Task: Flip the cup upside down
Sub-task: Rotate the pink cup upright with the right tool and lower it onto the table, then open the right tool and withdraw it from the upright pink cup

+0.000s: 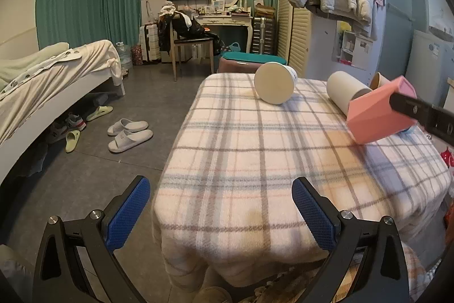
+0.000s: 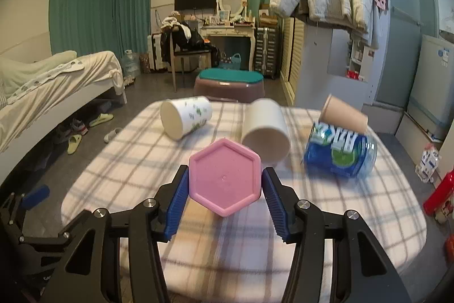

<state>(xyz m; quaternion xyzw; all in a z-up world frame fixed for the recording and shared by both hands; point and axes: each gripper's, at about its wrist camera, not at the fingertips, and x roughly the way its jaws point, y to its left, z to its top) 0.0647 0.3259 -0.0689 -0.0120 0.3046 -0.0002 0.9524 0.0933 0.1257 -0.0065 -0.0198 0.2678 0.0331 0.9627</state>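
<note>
My right gripper [image 2: 224,183] is shut on a pink hexagonal cup [image 2: 224,177], its flat base facing the camera, held just above the plaid table [image 2: 119,161]. In the left wrist view the pink cup [image 1: 378,111] hangs tilted at the right, with the right gripper's black finger on it. My left gripper [image 1: 220,213] is open and empty over the table's near left corner. Other cups lie on their sides: a white printed cup [image 2: 185,117], a plain white cup [image 2: 266,129] and a brown paper cup [image 2: 343,112].
A blue-labelled plastic bottle [image 2: 340,152] lies on the table at the right, under the brown cup. A bed [image 1: 42,81] stands to the left, slippers [image 1: 129,134] on the floor beside it. A teal-topped stool [image 2: 229,83] stands beyond the table.
</note>
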